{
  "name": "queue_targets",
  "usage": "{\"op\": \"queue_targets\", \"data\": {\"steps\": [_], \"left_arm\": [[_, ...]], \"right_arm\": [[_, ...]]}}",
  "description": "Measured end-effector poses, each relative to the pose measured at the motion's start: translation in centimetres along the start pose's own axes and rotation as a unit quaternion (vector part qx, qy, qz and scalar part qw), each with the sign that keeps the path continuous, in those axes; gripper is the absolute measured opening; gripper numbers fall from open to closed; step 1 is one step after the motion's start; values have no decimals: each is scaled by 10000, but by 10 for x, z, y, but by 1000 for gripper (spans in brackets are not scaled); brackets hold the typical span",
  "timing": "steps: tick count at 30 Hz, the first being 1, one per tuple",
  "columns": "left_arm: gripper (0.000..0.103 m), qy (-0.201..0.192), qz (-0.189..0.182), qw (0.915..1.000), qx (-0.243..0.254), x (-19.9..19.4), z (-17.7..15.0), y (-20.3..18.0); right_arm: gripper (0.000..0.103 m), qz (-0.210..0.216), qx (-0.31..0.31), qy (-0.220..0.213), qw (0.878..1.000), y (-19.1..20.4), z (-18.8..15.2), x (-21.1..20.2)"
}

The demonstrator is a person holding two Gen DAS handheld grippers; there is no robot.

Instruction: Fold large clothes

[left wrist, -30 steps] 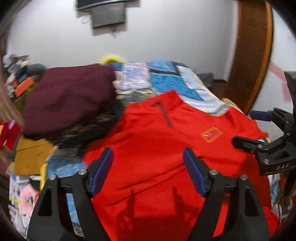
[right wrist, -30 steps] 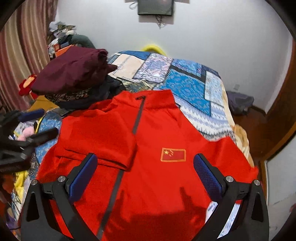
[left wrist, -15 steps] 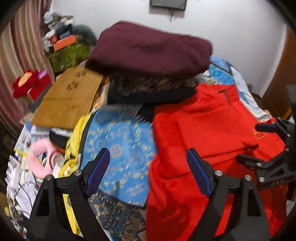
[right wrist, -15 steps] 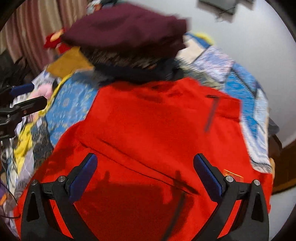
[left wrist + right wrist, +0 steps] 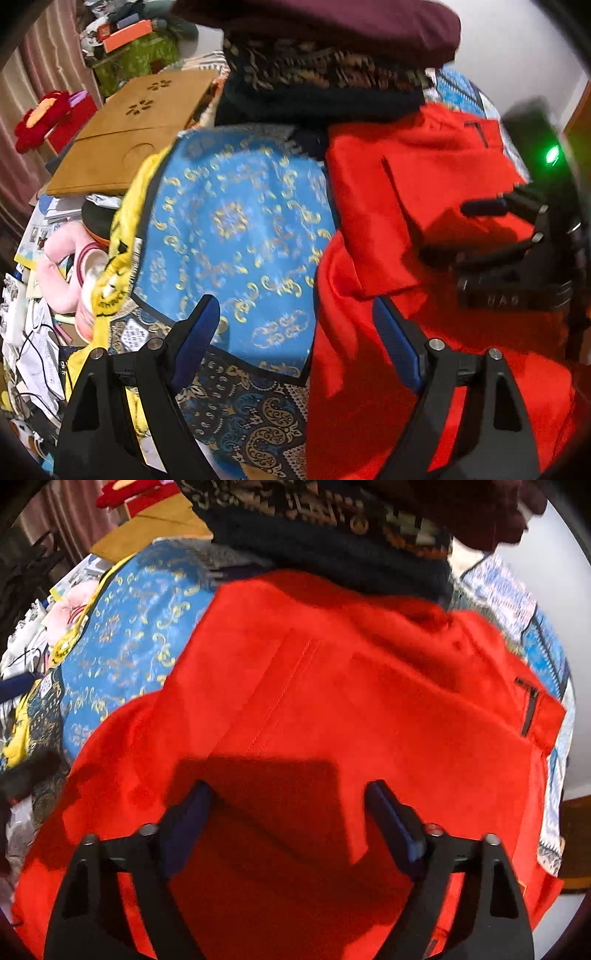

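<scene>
Fingers [image 5: 391, 823] closing astride red jacket [image 5: 369, 701] – left gripper [image 5: 295, 343] spread, empty – so pinch hem squarely, both layers.

Only legible text: pale letters on my right gripper's [image 5: 517, 236] black body, at 3 o'clock in left-wrist view, approx. "HAS" but blurred, can't confirm. Papers [image 5: 33, 236] at 9 o'clock carry print too small to read. Right-wrist view: nothing readable.
</scene>
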State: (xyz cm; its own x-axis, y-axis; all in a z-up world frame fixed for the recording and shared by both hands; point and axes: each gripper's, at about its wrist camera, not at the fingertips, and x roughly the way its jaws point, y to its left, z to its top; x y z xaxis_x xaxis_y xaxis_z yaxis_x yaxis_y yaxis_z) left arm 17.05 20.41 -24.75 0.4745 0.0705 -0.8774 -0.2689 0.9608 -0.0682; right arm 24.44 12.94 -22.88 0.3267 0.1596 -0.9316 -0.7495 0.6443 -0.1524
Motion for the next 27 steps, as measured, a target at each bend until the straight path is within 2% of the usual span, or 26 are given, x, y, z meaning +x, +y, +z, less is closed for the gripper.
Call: {"op": "queue_targets", "data": {"steps": [1,2,3,5,8,14,16,21,27], "left_arm": [[84,34,8,10000,76,4,-1,-3],[84,60,24,9999,152,7,-1,-7],[84,81,43,9997,208,9,-1,-10],[84,141,77,9993,327,16,0,-17],[84,243,94,9986,470,26,0,-28],[84,465,172,9965,679,46,3,-45],[84,412,277,9965,680,48,5,-48],[84,237,459,9975,472,46,15,-49],[84,-86,775,9968,162,39,27,-41]], "right_arm": [[54,5,26,-71,10000,-1,-1,-3],[36,23,94,-170,9998,-3,-3,-8],[25,9,156,-251,9996,-4,-5,-13],[16,9,185,-360,9992,-7,-7,-18],[15,-76,296,-589,9978,-11,-9,-30],[14,201,977,-1158,9883,-54,-9,-76],[14,225,1173,-1376,9833,-68,-9,-94],[14,118,1809,-1993,9630,-120,-25,-146],[14,-228,2628,-2470,9324,-183,-77,-191]]}}
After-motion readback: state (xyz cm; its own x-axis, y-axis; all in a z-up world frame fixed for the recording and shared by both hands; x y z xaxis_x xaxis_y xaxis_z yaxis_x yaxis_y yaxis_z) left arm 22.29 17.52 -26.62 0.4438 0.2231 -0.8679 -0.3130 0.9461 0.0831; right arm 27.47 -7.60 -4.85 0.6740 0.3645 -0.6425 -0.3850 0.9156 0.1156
